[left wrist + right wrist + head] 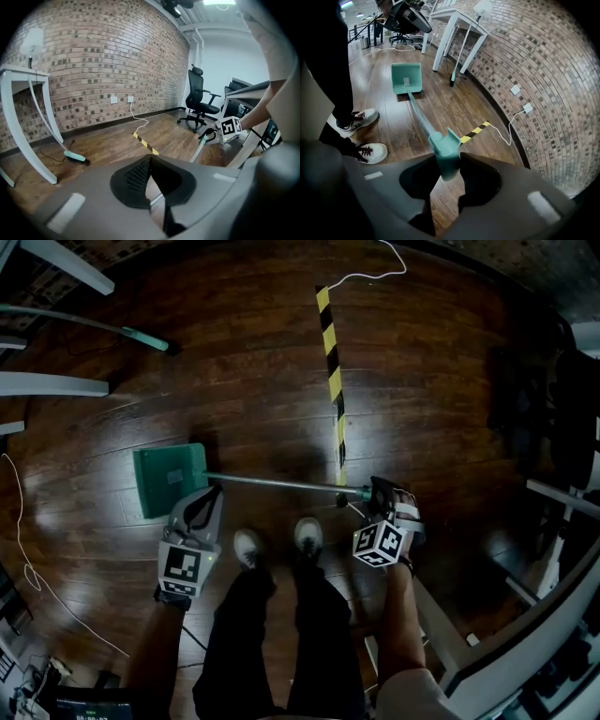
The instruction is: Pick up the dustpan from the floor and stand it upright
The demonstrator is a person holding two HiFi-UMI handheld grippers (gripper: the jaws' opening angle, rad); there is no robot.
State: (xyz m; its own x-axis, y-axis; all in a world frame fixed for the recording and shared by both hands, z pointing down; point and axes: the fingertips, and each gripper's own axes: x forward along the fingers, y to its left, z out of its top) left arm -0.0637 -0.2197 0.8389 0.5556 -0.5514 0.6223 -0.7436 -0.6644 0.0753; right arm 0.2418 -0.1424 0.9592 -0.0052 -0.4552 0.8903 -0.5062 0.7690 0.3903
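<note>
Teal dustpan [169,481] is clamped at its handle end by the right gripper [449,161], pan low near the floor [262,362], likely to pivot it upright. Left gripper [150,160], closed and empty, sits beside the pan as support

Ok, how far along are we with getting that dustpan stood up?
Done: the right gripper is shut on the dustpan handle. In hand: the handle end is raised, while the pan looks down at the floor. Remaining: tip it fully upright and release. The left gripper is shut and empty.
</note>
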